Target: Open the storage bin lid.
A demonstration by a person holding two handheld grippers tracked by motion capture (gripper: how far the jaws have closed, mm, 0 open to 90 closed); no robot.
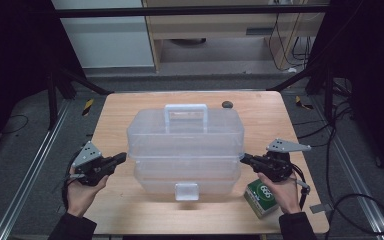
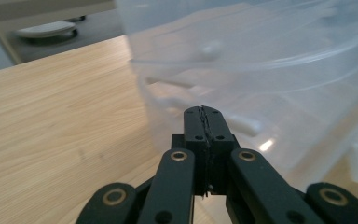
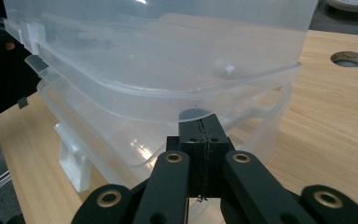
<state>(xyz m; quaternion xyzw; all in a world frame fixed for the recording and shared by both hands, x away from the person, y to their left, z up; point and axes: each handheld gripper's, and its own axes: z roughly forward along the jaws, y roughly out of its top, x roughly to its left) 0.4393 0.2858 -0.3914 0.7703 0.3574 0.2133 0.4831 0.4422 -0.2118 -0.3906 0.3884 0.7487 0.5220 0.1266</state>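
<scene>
I see the clear plastic box (image 1: 185, 150) sitting in the middle of the wooden table (image 1: 130, 107), lid down and handle up. My left gripper (image 1: 121, 158) has its jaws pressed together with nothing between them, tip just beside the box's left side at the lid seam. My right gripper (image 1: 245, 159) is likewise closed and empty at the right side, with a green-and-white carton (image 1: 261, 198) near that hand.

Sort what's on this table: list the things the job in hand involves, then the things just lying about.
In the job:
- clear plastic box, lid down
- left gripper, shut, at the box's left end
- right gripper, shut, at its right end

Lying about:
- green and white carton near the right hand
- dark round hole in the table
</scene>
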